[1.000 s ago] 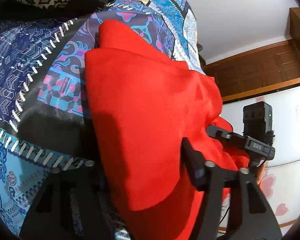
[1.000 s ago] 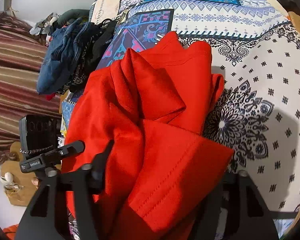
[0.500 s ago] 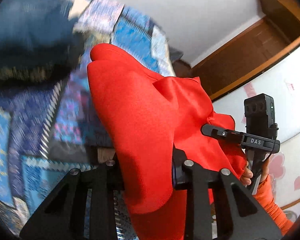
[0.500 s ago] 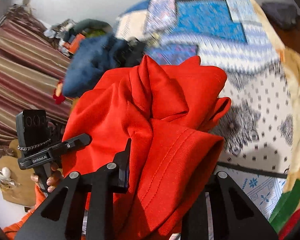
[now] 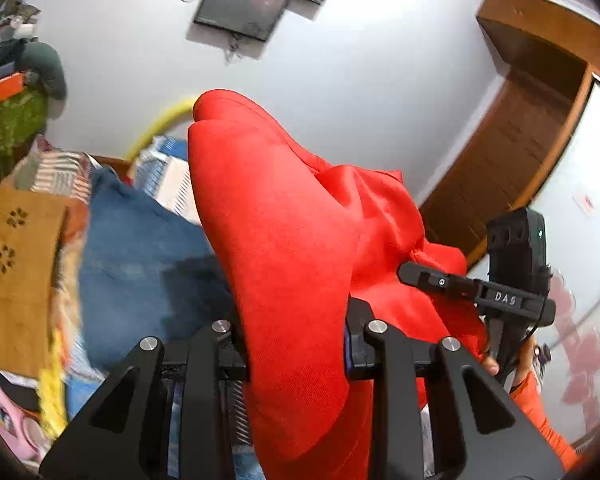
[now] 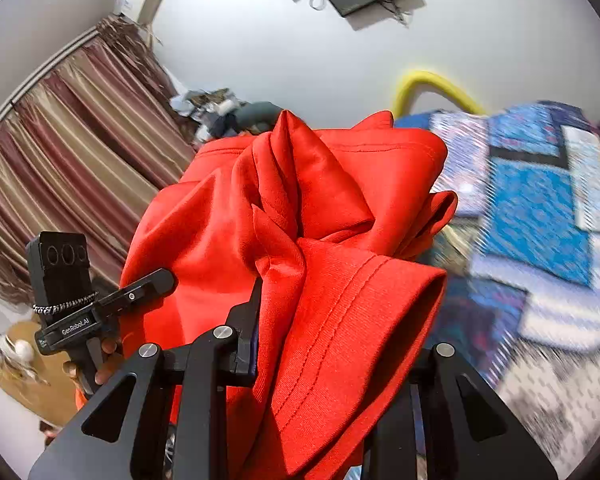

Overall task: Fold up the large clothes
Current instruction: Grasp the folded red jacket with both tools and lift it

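- Left wrist view: left gripper [image 5: 296, 344] found clamped on a thick fold of the red garment [image 5: 284, 240], jaws just drawn in with cloth pinched between them.
- Garment seen raised clear of the bed [image 5: 168, 176], bunched and draped over the gripper, a blue denim piece [image 5: 140, 248] lying below.
- Right gripper [image 5: 420, 276] noted alongside, buried in the same red cloth.
- Right wrist view: right gripper [image 6: 324, 344] found closed on a stitched hem of the red garment [image 6: 320, 208]; jaws likewise just narrowed on fabric.
- Left gripper [image 6: 156, 284] observed near, at the garment's other side; patterned bedspread [image 6: 540, 208] beneath, blurred.
- Judged soft, limp and light, a knit that sags and creases wherever unsupported; not fragile, little risk of slipping from a firm pinch.
- Best held at hems or seams, two corners well apart, so cloth hangs flat rather than bunched.
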Tool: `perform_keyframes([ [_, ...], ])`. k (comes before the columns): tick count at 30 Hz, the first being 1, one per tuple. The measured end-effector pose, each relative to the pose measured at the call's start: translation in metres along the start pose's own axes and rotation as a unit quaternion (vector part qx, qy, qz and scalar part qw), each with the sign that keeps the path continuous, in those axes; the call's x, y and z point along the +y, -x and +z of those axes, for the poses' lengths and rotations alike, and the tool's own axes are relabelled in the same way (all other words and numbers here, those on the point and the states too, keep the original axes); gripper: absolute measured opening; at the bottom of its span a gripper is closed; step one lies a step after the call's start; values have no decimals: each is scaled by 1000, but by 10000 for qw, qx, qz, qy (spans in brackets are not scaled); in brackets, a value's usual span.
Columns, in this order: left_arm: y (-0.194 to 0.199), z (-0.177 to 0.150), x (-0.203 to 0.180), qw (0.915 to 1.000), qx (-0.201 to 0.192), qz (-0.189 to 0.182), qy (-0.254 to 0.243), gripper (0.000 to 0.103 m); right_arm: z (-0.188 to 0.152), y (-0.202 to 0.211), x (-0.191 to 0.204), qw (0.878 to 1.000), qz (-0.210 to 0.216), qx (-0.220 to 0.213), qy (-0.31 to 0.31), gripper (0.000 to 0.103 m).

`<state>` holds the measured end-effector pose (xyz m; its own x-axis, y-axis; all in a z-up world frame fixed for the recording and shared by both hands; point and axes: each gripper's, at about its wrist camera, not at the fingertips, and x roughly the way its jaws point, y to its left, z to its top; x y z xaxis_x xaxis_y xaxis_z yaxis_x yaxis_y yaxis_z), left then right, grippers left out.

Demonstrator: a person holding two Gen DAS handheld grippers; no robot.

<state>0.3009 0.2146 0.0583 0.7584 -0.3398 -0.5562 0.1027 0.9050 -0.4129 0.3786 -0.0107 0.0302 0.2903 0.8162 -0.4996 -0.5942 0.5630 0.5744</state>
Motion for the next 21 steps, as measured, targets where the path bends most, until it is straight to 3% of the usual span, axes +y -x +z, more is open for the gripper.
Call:
perform_keyframes([
  [5,-18,40,66,9996,-35,183,196,30,28,-59,10,9997,156,-86,142,24],
  [13,-95,27,175,9945,583,663,560,31,27,-168,-36,9988,61,481,-120,24],
  [15,-121,15,202,9895,825,898,773,37,22,-200,-52,9972,-164,722,-106,24],
  [17,-129,6,218,9885,837,803,973,42,14,-223,-66,9947,-484,909,31,27],
  [21,-124,2,216,9882,836,823,988,56,7,-218,-75,9943,-677,821,76,38],
])
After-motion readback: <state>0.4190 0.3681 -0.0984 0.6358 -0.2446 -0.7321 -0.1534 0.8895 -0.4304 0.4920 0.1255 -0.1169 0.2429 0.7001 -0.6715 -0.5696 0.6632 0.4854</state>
